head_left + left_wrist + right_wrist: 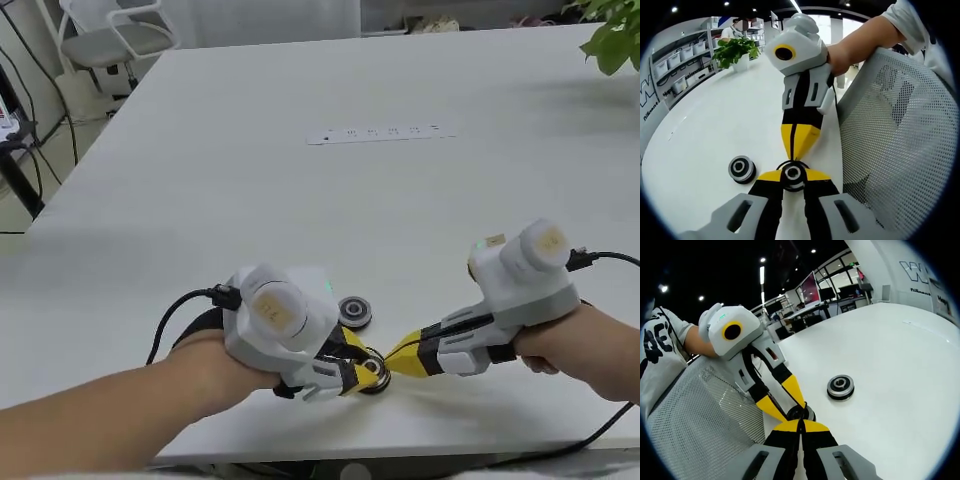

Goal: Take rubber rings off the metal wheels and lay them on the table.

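Metal wheel (375, 374) is clamped in left gripper (792, 176). Right gripper (801, 423) jaws are pressed together at its rim. Second wheel (355, 311) lies nearby on table (300, 200).

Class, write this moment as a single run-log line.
left gripper: shut on wheel | right gripper: shut, fingers at that wheel's rim | spare wheel: on table, apart

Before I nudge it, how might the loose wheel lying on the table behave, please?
The loose wheel lies flat, so it will probably slide, not roll. Its metal centre suggests it is heavy. Its rubber ring likely drags on the table.
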`<state>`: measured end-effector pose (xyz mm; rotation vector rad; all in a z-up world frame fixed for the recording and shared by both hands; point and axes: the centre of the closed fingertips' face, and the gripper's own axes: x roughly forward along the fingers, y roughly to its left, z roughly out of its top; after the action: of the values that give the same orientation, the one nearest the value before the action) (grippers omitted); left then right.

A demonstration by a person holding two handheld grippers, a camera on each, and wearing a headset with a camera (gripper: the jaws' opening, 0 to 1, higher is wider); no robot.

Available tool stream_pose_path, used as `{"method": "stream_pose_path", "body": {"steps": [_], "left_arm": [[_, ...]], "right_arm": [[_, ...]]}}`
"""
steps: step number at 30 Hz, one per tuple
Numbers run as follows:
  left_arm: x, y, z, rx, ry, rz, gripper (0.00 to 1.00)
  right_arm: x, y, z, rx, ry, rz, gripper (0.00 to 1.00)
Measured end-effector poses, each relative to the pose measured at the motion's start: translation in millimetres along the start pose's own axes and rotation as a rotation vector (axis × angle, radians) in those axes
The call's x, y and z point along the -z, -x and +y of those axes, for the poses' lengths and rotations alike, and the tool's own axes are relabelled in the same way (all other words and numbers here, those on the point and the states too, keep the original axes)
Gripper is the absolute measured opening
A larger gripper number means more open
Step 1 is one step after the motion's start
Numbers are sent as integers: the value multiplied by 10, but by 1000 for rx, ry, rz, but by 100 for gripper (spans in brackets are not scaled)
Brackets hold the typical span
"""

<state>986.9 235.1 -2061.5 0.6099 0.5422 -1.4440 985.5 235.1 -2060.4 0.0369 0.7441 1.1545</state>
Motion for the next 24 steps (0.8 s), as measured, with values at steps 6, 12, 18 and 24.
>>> {"method": "stream_pose_path", "body": {"steps": [6, 12, 18, 24], "left_arm": [[-41, 21, -22, 9, -15, -7, 14], [-90, 84, -20, 8, -6, -20, 18], [-107, 165, -19, 5, 0, -23, 22], [-171, 240, -26, -2, 13, -46, 23]], "right_arm": [[-5, 10, -20, 2, -5, -5, 0], [-14, 21, -21, 1, -8, -9, 0], [-46, 39, -44, 13, -12, -22, 0], [-63, 50, -62, 19, -22, -26, 0]]}}
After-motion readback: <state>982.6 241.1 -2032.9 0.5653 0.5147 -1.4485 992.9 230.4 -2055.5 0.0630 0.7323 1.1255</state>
